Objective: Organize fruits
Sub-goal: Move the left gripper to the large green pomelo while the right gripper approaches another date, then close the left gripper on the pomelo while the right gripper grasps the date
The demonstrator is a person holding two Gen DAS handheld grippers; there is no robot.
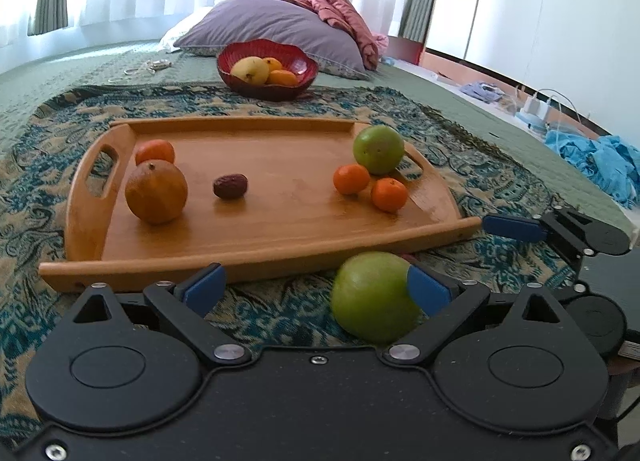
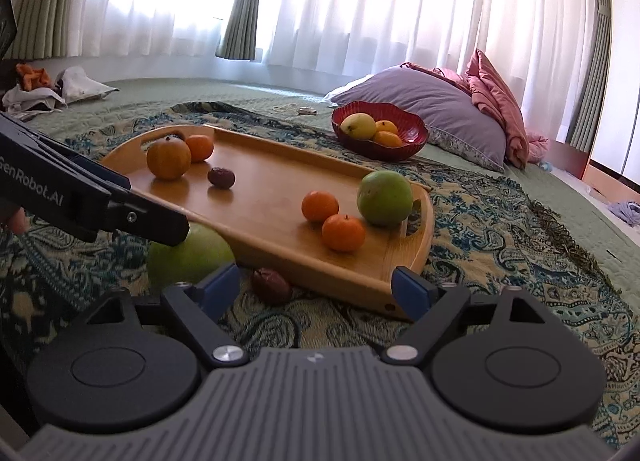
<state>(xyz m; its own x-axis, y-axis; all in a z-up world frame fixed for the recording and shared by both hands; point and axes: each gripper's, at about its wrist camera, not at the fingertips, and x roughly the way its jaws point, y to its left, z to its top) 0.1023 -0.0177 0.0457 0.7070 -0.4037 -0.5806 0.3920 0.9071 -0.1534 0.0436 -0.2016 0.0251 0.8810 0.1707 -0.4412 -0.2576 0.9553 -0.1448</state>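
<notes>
Our left tongs: wide apart, holding nothing. A green apple lies on the cloth between them, just in front of the tray. One blue pad is right at the apple, but we do not think it is squeezing.

Our right tongs: wide apart too, holding nothing. A dark date lies on the cloth between them, right by the tray's near edge.

Tray: a wooden tray on the patterned cloth. This is our landmark.

On the tray, left side: a big brownish-orange fruit, with a small orange just behind it, and a second date beside it, nearer the middle.

On the tray, right side: two small oranges close together, with another green apple touching them from behind.

Behind the tray: a red bowl holding a yellow fruit and two orange ones. Behind that is a purple pillow.

Done so far: we think some sorting is done. Three fruits are in the bowl and six sit on the tray in two groups.

Left to do: the apple and the date on the cloth are not put away yet. We cannot tell whether the tray fruits must move too.
</notes>
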